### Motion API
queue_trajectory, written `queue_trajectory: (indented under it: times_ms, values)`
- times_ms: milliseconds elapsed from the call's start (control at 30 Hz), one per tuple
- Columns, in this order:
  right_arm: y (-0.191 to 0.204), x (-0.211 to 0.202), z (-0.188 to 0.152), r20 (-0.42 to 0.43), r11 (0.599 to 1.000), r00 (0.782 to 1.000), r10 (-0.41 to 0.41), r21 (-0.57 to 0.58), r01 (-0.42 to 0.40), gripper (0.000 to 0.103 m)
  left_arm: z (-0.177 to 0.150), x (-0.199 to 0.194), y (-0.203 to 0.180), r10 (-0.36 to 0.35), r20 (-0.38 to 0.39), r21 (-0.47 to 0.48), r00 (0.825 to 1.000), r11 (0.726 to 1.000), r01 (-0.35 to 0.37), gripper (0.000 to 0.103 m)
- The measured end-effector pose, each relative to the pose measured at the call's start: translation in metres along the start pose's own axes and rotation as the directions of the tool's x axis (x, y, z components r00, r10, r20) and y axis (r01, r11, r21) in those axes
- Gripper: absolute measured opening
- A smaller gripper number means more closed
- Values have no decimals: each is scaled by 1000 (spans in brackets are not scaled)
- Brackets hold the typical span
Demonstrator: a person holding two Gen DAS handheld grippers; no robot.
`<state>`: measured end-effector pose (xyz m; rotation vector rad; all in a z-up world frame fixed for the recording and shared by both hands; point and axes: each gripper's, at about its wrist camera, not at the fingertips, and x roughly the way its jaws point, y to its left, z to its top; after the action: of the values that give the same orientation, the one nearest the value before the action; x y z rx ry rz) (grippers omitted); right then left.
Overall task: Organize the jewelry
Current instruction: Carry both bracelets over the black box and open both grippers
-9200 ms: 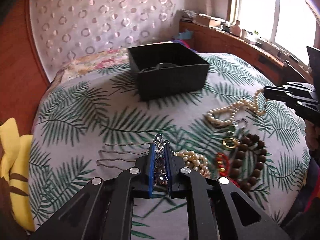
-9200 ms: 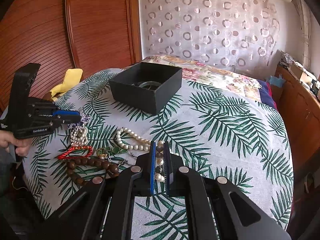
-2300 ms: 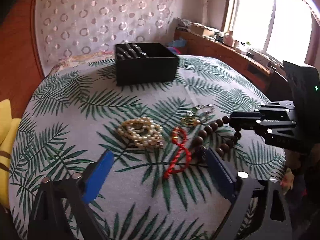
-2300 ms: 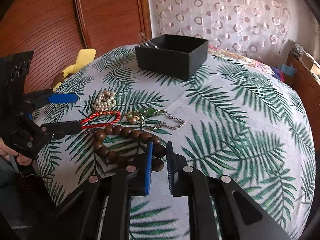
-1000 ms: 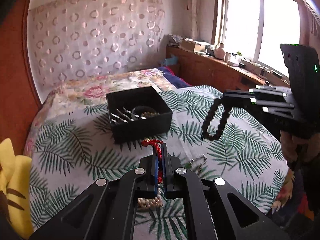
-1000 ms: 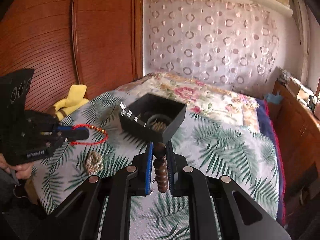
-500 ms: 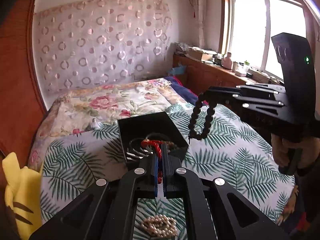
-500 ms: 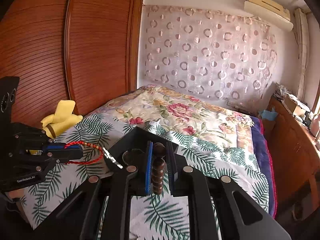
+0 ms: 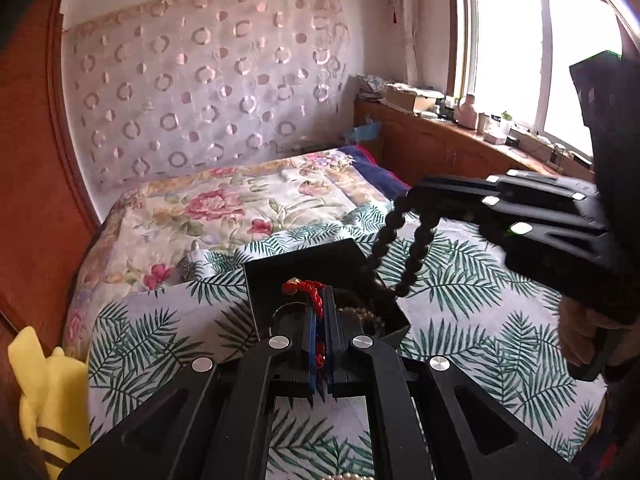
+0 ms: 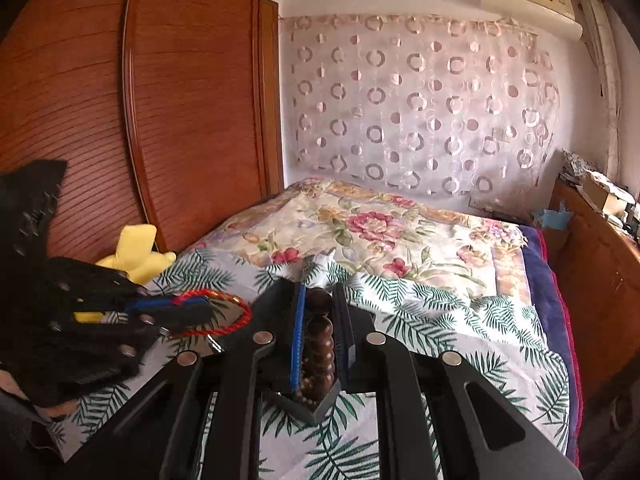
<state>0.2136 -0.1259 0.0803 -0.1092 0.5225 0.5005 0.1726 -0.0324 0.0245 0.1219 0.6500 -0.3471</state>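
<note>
A black open box point(image 9: 304, 268) sits on the palm-leaf cloth, with pearls and other jewelry inside. My left gripper point(image 9: 319, 312) is shut on a red cord bracelet point(image 9: 308, 290) and holds it over the box's near side. My right gripper point(image 10: 320, 300) is shut on a dark wooden bead bracelet point(image 10: 318, 344), whose loop hangs down into the box; in the left wrist view the beads point(image 9: 404, 252) dangle over the box's right part. In the right wrist view the left gripper point(image 10: 192, 312) holds the red loop point(image 10: 224, 316) at left; the box point(image 10: 320, 404) is mostly hidden behind my fingers.
A yellow plush toy point(image 9: 44, 396) lies at the bed's left edge by the wooden wardrobe point(image 10: 80, 100). A floral quilt point(image 9: 224, 208) covers the far bed. A wooden sill with clutter point(image 9: 460, 128) runs along the right. A pearl strand point(image 9: 344, 477) lies on the cloth below my left gripper.
Both grippers have moved forward and down over the box. The wooden beads now hang into the box, and the red bracelet is closer above it.
</note>
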Motion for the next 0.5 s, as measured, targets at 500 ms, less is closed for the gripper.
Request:
queue_trajectory:
  times_ms: [500]
  values:
    - [-1,35,-18,-92,998,994,53,49,-49,15,-3,24,9,15,-22,-37,1000,999,-16,40]
